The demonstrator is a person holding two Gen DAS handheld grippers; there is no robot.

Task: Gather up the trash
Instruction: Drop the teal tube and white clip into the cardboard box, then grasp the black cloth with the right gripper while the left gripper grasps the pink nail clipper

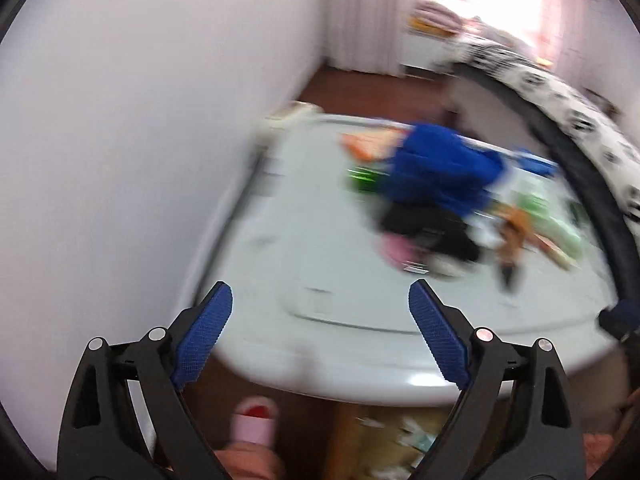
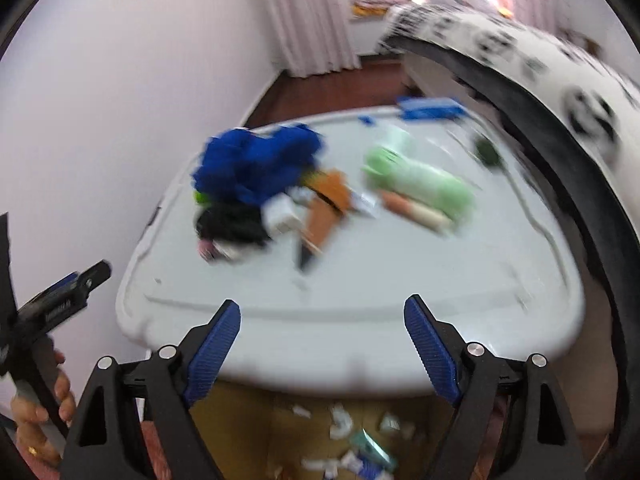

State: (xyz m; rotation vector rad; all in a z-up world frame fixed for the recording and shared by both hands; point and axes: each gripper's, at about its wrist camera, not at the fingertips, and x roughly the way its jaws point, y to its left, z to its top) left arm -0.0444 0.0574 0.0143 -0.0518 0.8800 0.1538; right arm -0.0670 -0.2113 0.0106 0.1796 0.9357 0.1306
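Both views are motion-blurred. A pale lidded bin top [image 1: 320, 240] [image 2: 400, 280] carries a heap: a blue cloth [image 1: 440, 168] [image 2: 256, 160], something black [image 1: 424, 224] [image 2: 232, 220], an orange piece [image 2: 328, 204], a green packet [image 2: 420, 180] and small wrappers. My left gripper [image 1: 320, 332] is open and empty above the bin's near edge. My right gripper [image 2: 322, 336] is open and empty at the same edge. The left gripper also shows in the right wrist view [image 2: 60, 300], held in a hand.
A cardboard box [image 2: 352, 440] with scraps of paper and wrappers sits on the floor below the bin's front edge. A white wall [image 1: 140, 120] runs along the left. A panda-print bed [image 2: 560, 80] borders the right. A pink slipper [image 1: 256, 420] is on the floor.
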